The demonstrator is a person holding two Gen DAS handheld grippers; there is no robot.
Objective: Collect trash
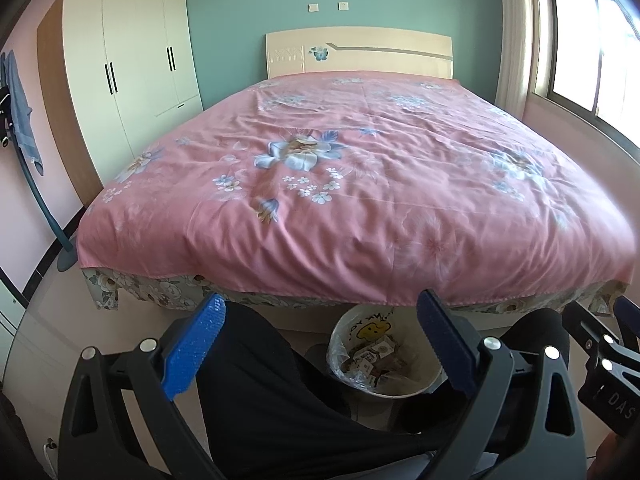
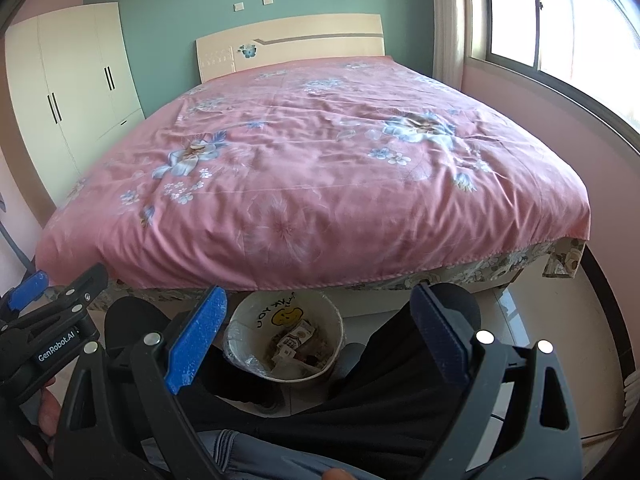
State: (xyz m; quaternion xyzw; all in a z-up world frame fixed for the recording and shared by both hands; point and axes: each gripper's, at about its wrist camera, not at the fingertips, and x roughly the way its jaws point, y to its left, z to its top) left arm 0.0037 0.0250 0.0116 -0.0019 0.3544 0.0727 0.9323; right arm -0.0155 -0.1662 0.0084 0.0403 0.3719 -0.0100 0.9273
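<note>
Noting white trash bin (image 2: 256,356) between our knees, lined, holding paper scraps (image 2: 296,340); left gripper (image 1: 320,344) and right gripper (image 2: 320,336) both spread wide, empty.

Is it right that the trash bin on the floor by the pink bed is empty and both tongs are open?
Not quite. The trash bin is not empty: the right wrist view shows wrappers and paper scraps inside its liner. The rest holds: it stands on the floor by the pink bed, and both the left tongs and right tongs are open.
</note>
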